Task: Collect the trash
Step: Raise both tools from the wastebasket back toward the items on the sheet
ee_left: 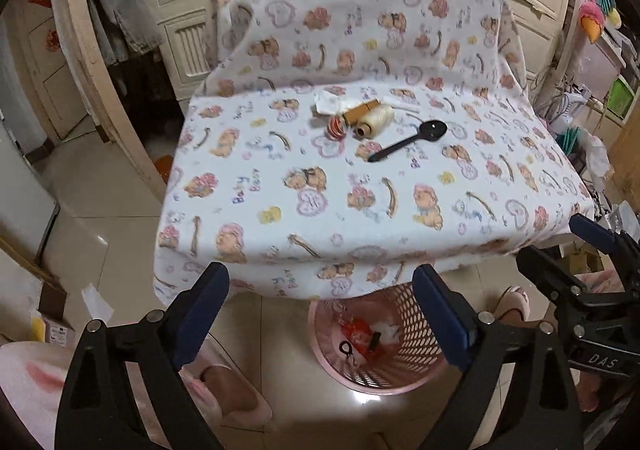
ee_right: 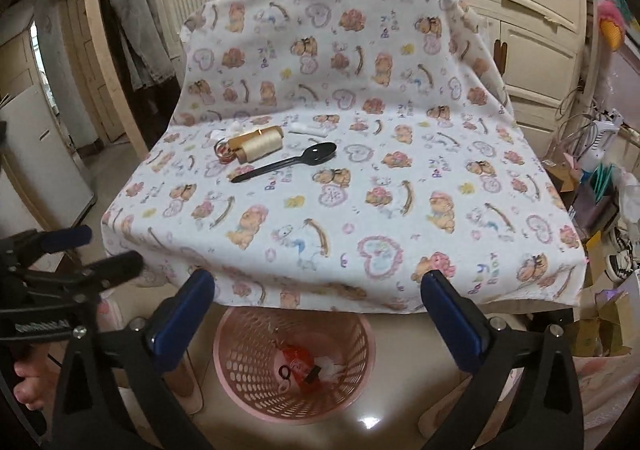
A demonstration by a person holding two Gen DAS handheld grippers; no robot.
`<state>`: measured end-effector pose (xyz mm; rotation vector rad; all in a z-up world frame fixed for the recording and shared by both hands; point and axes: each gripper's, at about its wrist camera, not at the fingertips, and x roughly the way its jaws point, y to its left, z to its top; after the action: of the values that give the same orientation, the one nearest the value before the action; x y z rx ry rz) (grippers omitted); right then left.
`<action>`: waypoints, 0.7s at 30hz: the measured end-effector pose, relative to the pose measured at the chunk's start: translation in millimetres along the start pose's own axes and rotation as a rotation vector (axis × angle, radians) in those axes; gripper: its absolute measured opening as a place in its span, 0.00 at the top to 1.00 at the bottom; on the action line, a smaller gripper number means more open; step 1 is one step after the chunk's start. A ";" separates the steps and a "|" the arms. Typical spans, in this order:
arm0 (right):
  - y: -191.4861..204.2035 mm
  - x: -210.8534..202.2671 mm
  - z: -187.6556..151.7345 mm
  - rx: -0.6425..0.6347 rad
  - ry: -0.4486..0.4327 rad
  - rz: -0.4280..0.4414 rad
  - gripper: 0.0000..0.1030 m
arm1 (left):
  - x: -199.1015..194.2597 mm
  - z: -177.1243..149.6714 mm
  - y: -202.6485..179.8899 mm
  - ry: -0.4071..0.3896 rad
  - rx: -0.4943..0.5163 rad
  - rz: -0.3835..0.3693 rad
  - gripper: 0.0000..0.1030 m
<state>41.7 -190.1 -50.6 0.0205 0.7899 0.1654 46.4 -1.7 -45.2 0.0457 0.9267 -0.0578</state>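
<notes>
A pink perforated bin (ee_left: 404, 370) (ee_right: 248, 374) stands on the floor under the front edge of the cloth-covered table (ee_left: 280, 226) (ee_right: 400, 218). It holds a red wrapper (ee_right: 298, 364), white paper and a small black piece. At the table's back lie a black plastic spoon (ee_left: 412, 140) (ee_right: 286, 163), a cream thread spool (ee_left: 374, 119) (ee_right: 258, 144), a tan spool, a small red-striped roll (ee_left: 337, 127), and crumpled white paper (ee_left: 328, 100) (ee_right: 306, 128). My left gripper (ee_left: 320, 314) and right gripper (ee_right: 318, 314) are both open and empty, above the bin.
Cream cabinets (ee_right: 532, 22) stand behind the table. Clothes hang at the left (ee_left: 116, 10). Boxes and clutter fill the right side (ee_right: 600, 186). A foot in a pink slipper (ee_left: 224, 398) is on the tiled floor beside the bin.
</notes>
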 end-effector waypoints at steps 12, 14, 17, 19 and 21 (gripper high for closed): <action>0.6 -23.0 51.0 -0.055 -0.059 0.043 0.00 | -16.2 51.9 21.1 0.001 0.024 -0.042 0.11; -0.8 -27.6 68.9 -0.076 -0.083 0.044 0.00 | -18.5 67.1 22.8 -0.017 0.044 -0.026 0.11; -7.8 -29.2 97.2 -0.093 -0.119 0.038 0.00 | -14.3 91.1 28.5 -0.015 0.024 -0.079 0.11; -13.7 -24.4 111.4 -0.097 -0.131 0.022 0.00 | -5.0 104.0 32.4 -0.001 -0.008 -0.097 0.11; -20.0 -15.5 119.5 -0.089 -0.137 0.001 0.00 | 6.0 112.1 37.1 0.005 -0.033 -0.114 0.11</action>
<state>118.4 -207.0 42.9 -0.0519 0.6452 0.1980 142.0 27.9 17.7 -0.0373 0.9344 -0.1485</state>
